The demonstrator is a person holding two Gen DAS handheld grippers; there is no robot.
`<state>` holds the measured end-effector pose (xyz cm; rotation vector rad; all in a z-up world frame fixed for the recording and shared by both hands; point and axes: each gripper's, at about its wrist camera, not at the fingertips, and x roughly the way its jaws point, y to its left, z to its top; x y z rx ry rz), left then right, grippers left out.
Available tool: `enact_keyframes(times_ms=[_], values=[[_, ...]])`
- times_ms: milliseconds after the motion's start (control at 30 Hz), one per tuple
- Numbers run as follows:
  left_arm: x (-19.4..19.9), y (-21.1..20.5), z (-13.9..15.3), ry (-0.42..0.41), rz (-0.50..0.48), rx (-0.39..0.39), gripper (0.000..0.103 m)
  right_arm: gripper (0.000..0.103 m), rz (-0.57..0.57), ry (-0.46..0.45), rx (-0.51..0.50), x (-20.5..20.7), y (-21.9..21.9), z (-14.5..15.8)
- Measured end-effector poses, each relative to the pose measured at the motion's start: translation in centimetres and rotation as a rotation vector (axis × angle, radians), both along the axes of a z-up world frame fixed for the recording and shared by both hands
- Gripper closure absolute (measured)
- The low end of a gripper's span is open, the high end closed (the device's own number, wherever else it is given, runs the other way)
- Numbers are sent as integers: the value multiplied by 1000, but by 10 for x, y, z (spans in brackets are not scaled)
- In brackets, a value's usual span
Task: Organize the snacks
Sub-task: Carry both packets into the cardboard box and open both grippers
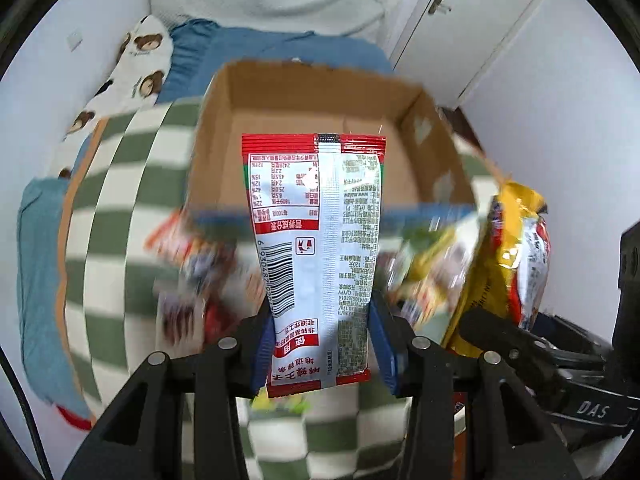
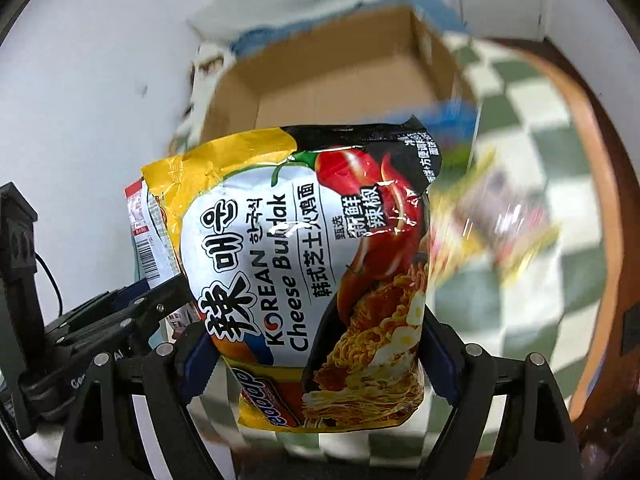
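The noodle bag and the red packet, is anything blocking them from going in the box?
Nothing visible. The cardboard box is open-topped and looks empty, just ahead of the red packet and noodle bag.

Both fisheye views are evenly and brightly lit by soft indoor light, with dark vignetted corners and strong bending of lines at the edges. The held red-and-white snack packet [image 1: 316,256] and cheese noodle packet [image 2: 312,280] are sharp, the latter showing small glare spots, while the cardboard box [image 1: 320,100] and checkered blanket [image 1: 120,208] smear with motion blur.
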<state>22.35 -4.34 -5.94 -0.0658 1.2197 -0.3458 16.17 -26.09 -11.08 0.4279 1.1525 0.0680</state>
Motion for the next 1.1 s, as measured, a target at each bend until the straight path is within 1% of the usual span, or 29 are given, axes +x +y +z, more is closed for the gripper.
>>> enact_keyframes(times_ms=[67,100,167,200,300,367,433,500,533,633,800,900,933,967,1000,1033,1067,1100], values=[[32,-10,9,2,5,-12,62,15,-27,-26,5,26,-18,13],[50,-14,9,12,2,-15,62,15,-33,-35,2,39,-27,17],[84,-22,6,27,19,3,62,15,-48,-38,10,73,-37,23],[100,-25,3,36,23,7,62,15,-50,-34,9,88,-38,21],[149,-25,-20,94,49,21,62,15,-53,-14,-17,142,-50,7],[180,-25,-37,138,67,21,62,15,-41,24,-26,179,-48,8],[206,-24,-56,184,83,13,62,15,-32,71,-35,207,-44,-6],[226,-27,-72,221,86,9,62,15,-29,115,-44,231,-42,-11],[233,-28,-80,235,89,12,62,15,-26,134,-49,248,-16,-20],[249,-35,-92,261,76,21,61,15,-18,195,-80,278,-27,-53],[267,-47,-108,290,66,53,60,15,0,261,-113,302,-33,-82],[279,-51,-113,277,58,61,53,15,22,291,-112,306,-28,-89],[280,-51,-113,265,62,76,45,14,26,297,-112,319,-21,-90],[283,-50,-114,257,65,90,33,14,30,295,-115,320,-24,-91],[284,-49,-115,252,69,104,27,13,29,290,-118,318,-21,-85],[285,-47,-116,248,71,112,16,11,30,283,-126,317,-24,-84],[285,-44,-116,245,71,109,11,7,32,280,-130,319,-26,-81],[285,-42,-117,244,71,102,9,5,36,278,-130,318,-29,-81]])
